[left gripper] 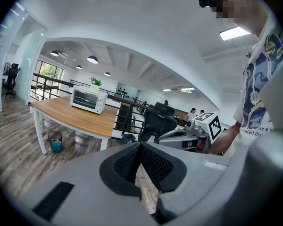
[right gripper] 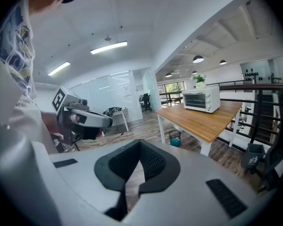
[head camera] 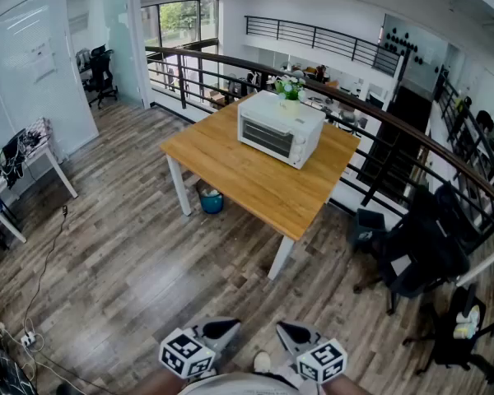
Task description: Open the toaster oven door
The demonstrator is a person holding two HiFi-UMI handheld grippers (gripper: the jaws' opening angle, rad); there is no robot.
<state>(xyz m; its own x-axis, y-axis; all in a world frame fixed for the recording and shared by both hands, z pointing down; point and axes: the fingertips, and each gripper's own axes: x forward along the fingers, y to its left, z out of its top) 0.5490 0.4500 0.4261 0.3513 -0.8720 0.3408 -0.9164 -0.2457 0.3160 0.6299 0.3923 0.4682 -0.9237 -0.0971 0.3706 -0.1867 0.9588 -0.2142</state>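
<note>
Toaster oven (head camera: 280,127), white with its door shut, stands on the far half of a wooden table (head camera: 255,188), toward 12 o'clock in the head view. A blue bin (head camera: 212,201) sits on the floor under the table's left side. The left gripper (head camera: 218,332) and right gripper (head camera: 296,334) are low at 6 o'clock, side by side and well apart from the table.

In the left gripper view the two jaws are pressed together with nothing between them, meeting at (left gripper: 140,147). The toaster oven (left gripper: 87,99) is small at 10 o'clock, on the table (left gripper: 80,119), and the right gripper (left gripper: 195,132) shows at 2 o'clock.

In the right gripper view the jaws are likewise closed on nothing. The toaster oven (right gripper: 203,100) lies at 2 o'clock on the table (right gripper: 203,122), the bin (right gripper: 174,138) below it, and the left gripper (right gripper: 82,119) at 10 o'clock.
</note>
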